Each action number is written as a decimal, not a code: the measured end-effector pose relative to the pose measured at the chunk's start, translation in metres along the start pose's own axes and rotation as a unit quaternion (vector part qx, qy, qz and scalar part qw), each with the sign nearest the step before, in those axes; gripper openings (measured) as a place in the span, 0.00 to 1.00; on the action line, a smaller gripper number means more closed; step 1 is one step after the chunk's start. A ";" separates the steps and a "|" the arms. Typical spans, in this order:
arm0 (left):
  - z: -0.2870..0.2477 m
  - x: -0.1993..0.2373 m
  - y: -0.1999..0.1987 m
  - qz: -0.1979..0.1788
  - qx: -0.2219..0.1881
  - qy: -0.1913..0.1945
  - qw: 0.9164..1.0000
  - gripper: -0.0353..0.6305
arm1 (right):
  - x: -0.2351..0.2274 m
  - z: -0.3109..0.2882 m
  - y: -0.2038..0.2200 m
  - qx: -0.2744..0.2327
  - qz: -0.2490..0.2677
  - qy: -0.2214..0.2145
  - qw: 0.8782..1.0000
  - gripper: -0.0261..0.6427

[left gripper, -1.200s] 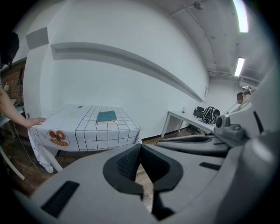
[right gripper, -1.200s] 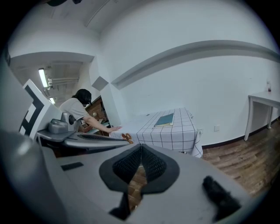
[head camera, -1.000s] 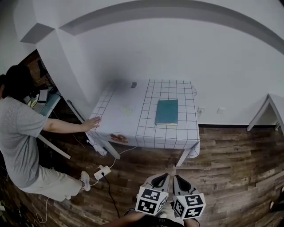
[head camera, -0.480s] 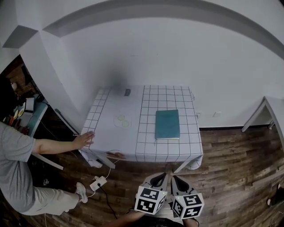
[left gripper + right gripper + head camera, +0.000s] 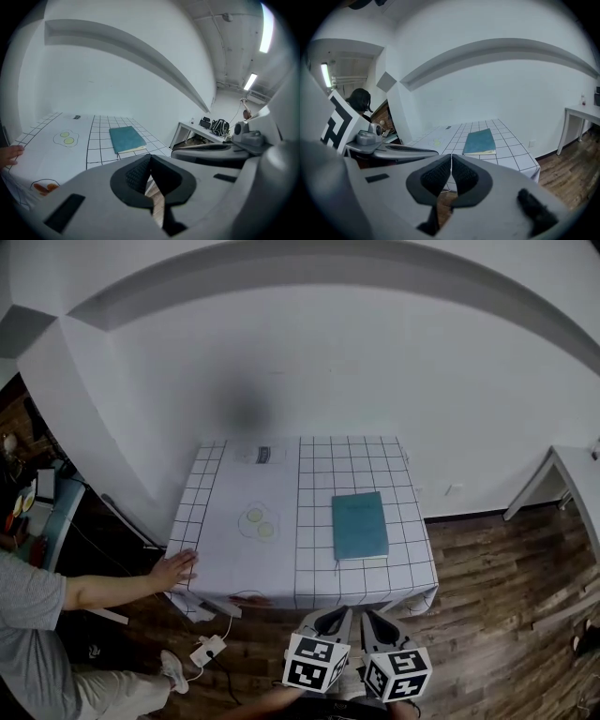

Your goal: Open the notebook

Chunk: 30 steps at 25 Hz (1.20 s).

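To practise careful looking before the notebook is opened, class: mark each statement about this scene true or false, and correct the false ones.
The notebook lies closed on the table. True.
The left hand-held gripper grips the notebook. False: its jaws are shut on nothing, short of the table.
A person's hand rests on the table's edge. True.
The right hand-held gripper stands open. False: it is shut and empty.

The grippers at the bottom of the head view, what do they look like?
The left gripper and the right gripper are made of light grey plastic, with pointed jaws. Inside the jaws are black pads with a bumpy texture. Each gripper carries a white cube printed with black square patterns.
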State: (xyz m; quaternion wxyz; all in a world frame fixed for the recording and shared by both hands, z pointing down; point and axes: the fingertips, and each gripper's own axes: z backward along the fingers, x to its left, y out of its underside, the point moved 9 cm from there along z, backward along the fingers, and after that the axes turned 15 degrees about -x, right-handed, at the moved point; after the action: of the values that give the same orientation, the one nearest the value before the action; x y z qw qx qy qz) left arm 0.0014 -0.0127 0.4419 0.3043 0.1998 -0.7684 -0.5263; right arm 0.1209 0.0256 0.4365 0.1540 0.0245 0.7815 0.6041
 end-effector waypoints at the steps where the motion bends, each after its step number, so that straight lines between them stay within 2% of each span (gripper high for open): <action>1: -0.002 0.004 -0.001 0.001 0.000 0.002 1.000 0.07 | -0.001 -0.003 -0.001 -0.001 0.000 0.005 1.000 0.06; 7: -0.017 0.015 -0.002 0.005 0.005 0.011 1.000 0.07 | -0.014 -0.018 -0.004 -0.005 -0.010 0.026 1.000 0.06; 15: -0.050 0.020 -0.006 0.004 0.005 0.004 1.000 0.07 | -0.053 -0.037 -0.008 -0.011 -0.024 0.042 0.999 0.06; 30: -0.144 0.016 -0.017 -0.015 0.026 -0.021 0.999 0.07 | -0.136 -0.095 0.001 0.029 -0.048 0.009 0.998 0.06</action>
State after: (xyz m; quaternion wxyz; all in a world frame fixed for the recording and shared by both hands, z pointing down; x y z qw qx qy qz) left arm 0.0871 -0.1274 0.4673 0.2743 0.2083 -0.7850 -0.5149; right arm 0.2243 -0.0939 0.4877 0.1755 -0.0144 0.8000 0.5736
